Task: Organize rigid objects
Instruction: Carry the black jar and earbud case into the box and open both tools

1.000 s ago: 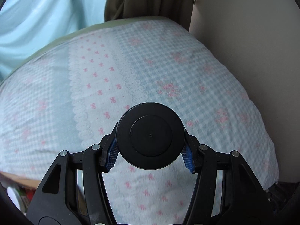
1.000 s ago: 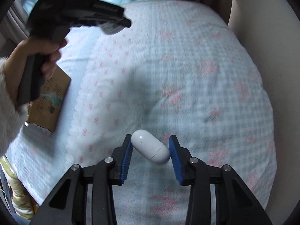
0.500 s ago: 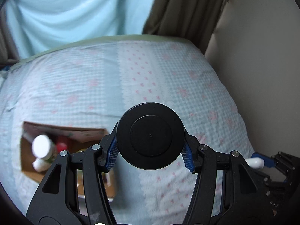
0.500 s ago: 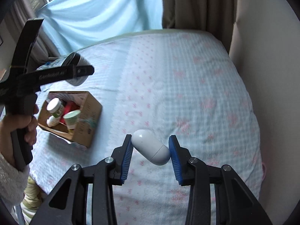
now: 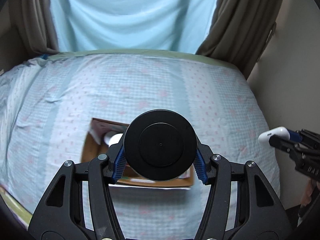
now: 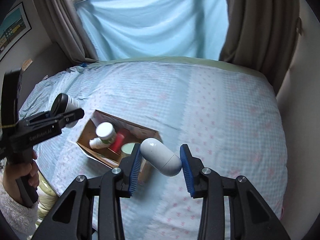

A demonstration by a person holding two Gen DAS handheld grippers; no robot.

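Observation:
My left gripper [image 5: 160, 160] is shut on a round container with a black lid [image 5: 160, 145], held in the air above an open cardboard box [image 5: 88, 146] on the bed. In the right wrist view the same container [image 6: 64, 103] shows at the left, above and left of the box [image 6: 90, 152]. My right gripper [image 6: 161, 164] is shut on a white capsule-shaped case [image 6: 161, 159], held tilted over the box's right end. The box holds a white-lidded jar [image 6: 105, 131], a red tube [image 6: 118, 142], a small white bottle [image 6: 96, 143] and a pale green lid [image 6: 128, 149].
The bed [image 6: 220, 110] has a blue checked cover with pink bows. A blue sheet [image 6: 156, 20] and brown curtains [image 6: 258, 24] hang behind it. A wall [image 6: 296, 84] runs along the bed's right side. A framed picture [image 6: 12, 30] hangs at the left.
Both grippers have lifted and swung left toward the box, each keeping its object. The box has come under the left gripper and close to the right gripper.

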